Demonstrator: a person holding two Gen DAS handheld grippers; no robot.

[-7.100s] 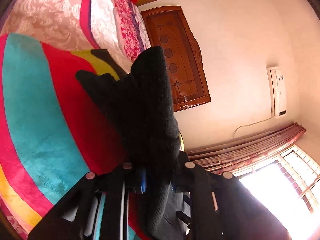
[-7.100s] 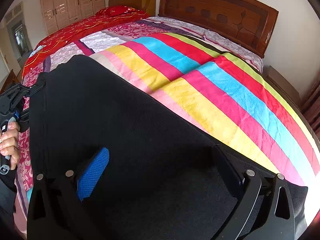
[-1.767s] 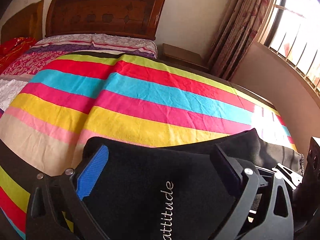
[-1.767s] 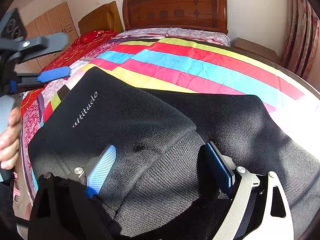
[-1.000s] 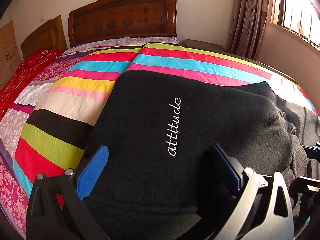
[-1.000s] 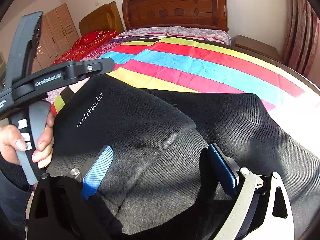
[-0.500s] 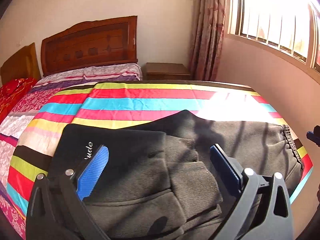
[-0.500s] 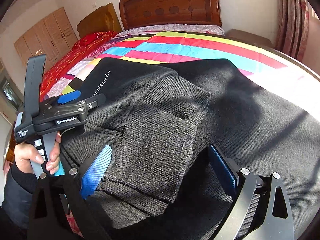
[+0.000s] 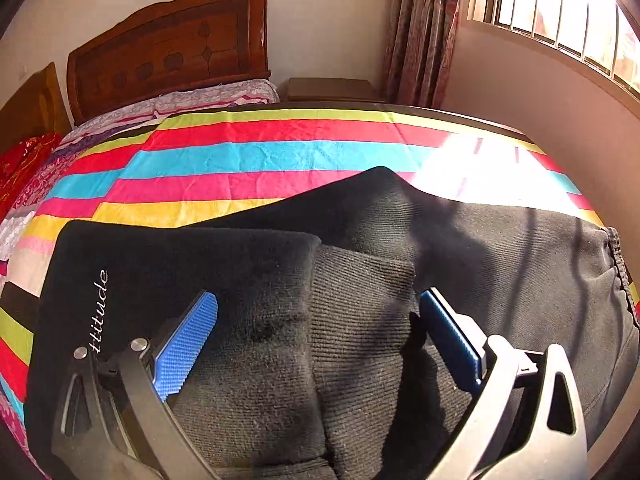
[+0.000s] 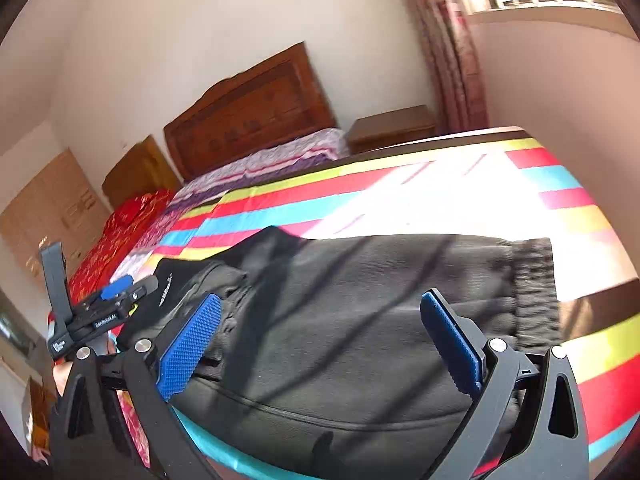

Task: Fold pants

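The black pants (image 9: 360,280) lie folded on the striped bedspread (image 9: 240,152), legs doubled over the seat, ribbed cuffs on top and white "attitude" lettering at the left. My left gripper (image 9: 316,320) is open and empty just above the cuffs. In the right wrist view the pants (image 10: 360,340) fill the lower middle, waistband at the right. My right gripper (image 10: 320,332) is open and empty, raised above them. The left gripper (image 10: 116,300) also shows at the far left of that view, held by a hand.
A wooden headboard (image 9: 168,60) and pillows stand at the far end of the bed. A nightstand (image 9: 332,90), curtains (image 9: 424,28) and a sunlit window are at the right. A second bed with a red cover (image 10: 116,240) and a wardrobe lie to the left.
My right gripper has lifted and pulled back from the pants, now seeing the whole folded bundle. My left gripper has dropped closer over the cuffs. Both stay open.
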